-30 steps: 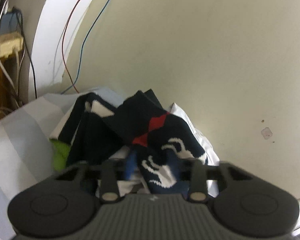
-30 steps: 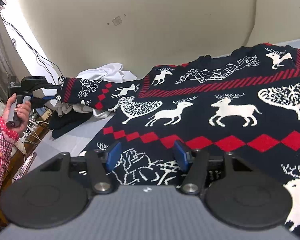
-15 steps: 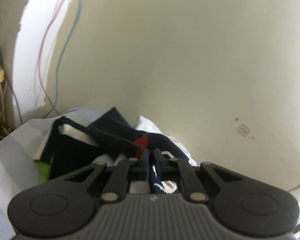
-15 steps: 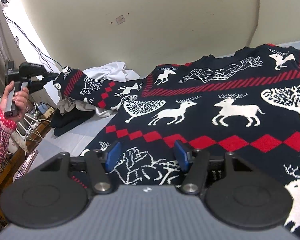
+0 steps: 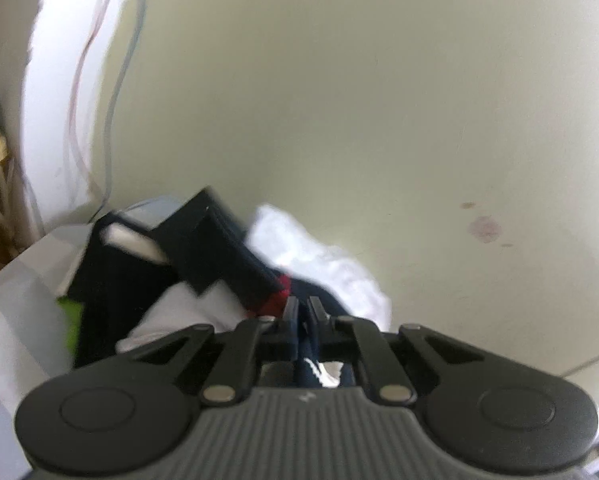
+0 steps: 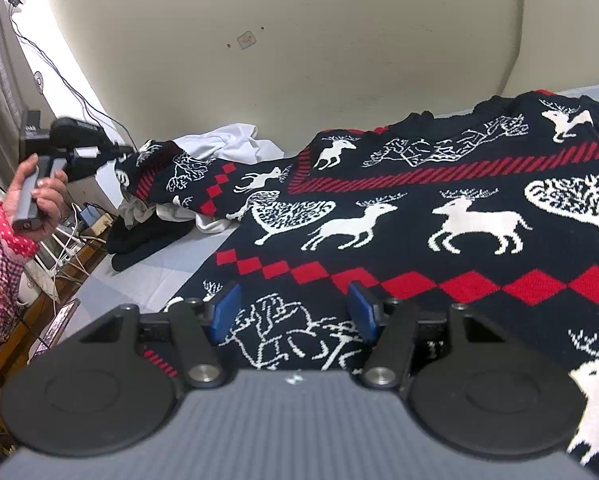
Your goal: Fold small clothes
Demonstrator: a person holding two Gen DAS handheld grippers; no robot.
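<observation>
A dark navy sweater [image 6: 439, 216] with white reindeer and red diamonds lies spread on the bed. Its left sleeve [image 6: 203, 176] stretches to the left and is lifted at the cuff. My left gripper [image 5: 302, 309] is shut on that sleeve cuff [image 5: 275, 296] and holds it up in front of the wall; it also shows far left in the right wrist view [image 6: 121, 151]. My right gripper [image 6: 293, 312] is open, low over the sweater's lower part, holding nothing.
A pile of other clothes, white [image 6: 235, 144] and black [image 6: 147, 236], lies on the bed [image 6: 155, 276] under the raised sleeve. The cream wall [image 6: 299, 40] runs close behind. Cables and a wooden table [image 6: 71, 256] stand at the left.
My left gripper has shut on the sleeve cuff and lifted it up and to the left. The right gripper has stayed open in place.
</observation>
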